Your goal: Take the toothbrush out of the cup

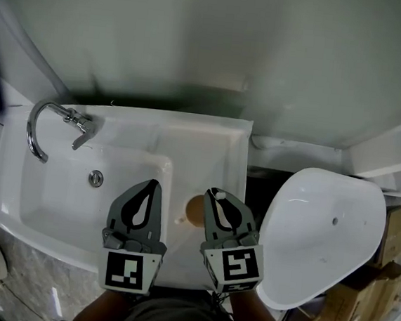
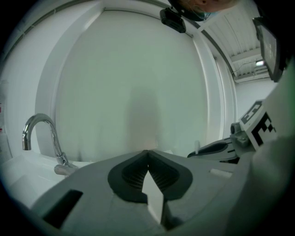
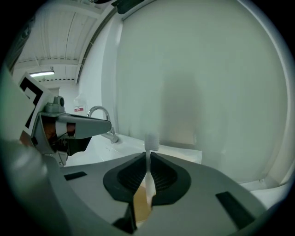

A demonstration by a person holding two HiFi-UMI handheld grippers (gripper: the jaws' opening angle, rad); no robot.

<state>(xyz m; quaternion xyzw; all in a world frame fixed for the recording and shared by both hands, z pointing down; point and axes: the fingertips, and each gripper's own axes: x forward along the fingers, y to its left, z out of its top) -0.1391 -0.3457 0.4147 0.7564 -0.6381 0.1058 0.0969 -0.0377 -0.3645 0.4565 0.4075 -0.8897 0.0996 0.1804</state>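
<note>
A: So, where is the toothbrush [image 3: 151, 141] at this moment?

B: It stands between the fingers of the right gripper [image 3: 148, 155], which are closed on its thin handle. The bristle head shows just above the fingertips, and the handle goes down toward the brown cup [image 1: 194, 209] directly under them.

A: And the long axis?

B: Nearly upright, and in line with the cup's opening. I think the pull must therefore go straight up along the handle. A sideways pull could catch the rim and tip the cup on the sink [image 1: 56, 199] edge.

A: Is the lower end out already?

B: I cannot tell; the fingers hide it.

A: What about the left gripper [image 1: 154, 184]?

B: Its fingers are together and hold nothing. It hovers over the basin, just beside the cup, but the right one has the brush.
</note>
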